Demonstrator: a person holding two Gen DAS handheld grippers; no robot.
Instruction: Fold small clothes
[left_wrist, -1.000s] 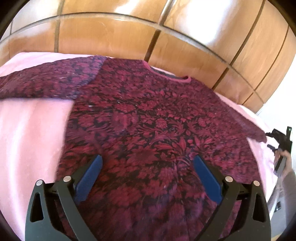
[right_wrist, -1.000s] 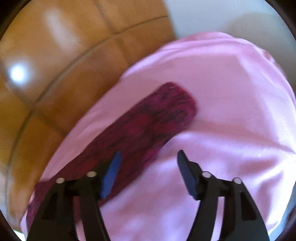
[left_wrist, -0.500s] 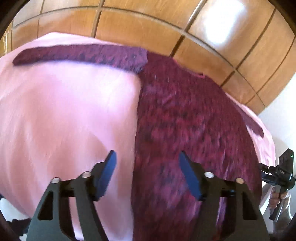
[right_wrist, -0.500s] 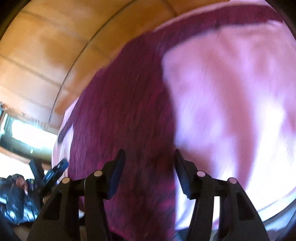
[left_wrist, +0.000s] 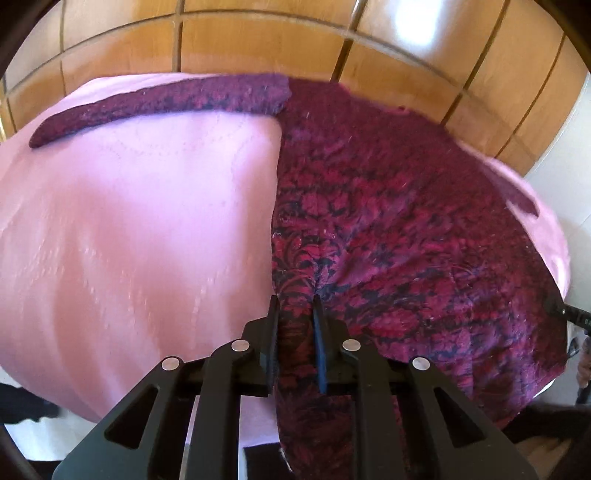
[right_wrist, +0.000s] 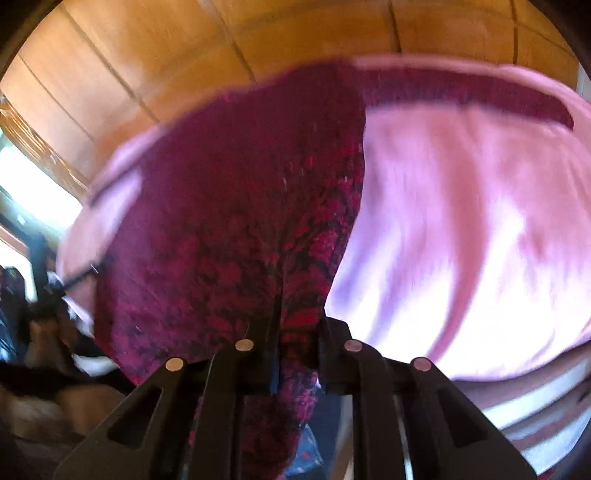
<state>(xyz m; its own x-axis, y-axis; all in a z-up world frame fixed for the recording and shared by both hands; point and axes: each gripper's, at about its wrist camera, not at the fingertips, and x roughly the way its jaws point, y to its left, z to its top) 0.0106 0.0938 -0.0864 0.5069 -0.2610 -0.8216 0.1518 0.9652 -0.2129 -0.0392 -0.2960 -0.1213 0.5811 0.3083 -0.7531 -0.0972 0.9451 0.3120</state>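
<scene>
Sweater (left_wrist: 388, 221), dark red with a black floral knit pattern, long-sleeved. Lies spread flat on a pink bedspread (left_wrist: 129, 229), hem toward the cameras, neckline toward the far edge.

Sleeve (left_wrist: 166, 101), as seen from the left wrist: stretched out sideways across the pink cloth along the far edge, pointing left. The opposite sleeve (right_wrist: 461, 92), as seen from the right wrist, runs out to the right in the same way.

Left gripper (left_wrist: 295, 314): black fingers with blue pads, jaws just closed down onto the near left corner of the hem; a ridge of knit is pinched between the pads, with creases fanning out from the pinch.

Right gripper (right_wrist: 299, 325): jaws just closed likewise on the near right corner of the hem; a fold of fabric stands between the fingers. This view is blurred.

Wooden panelling (left_wrist: 258, 40): orange-brown, with dark seams, rises behind the bed.

Person's hand (left_wrist: 583, 365): partly visible at the right margin of the left view.
</scene>
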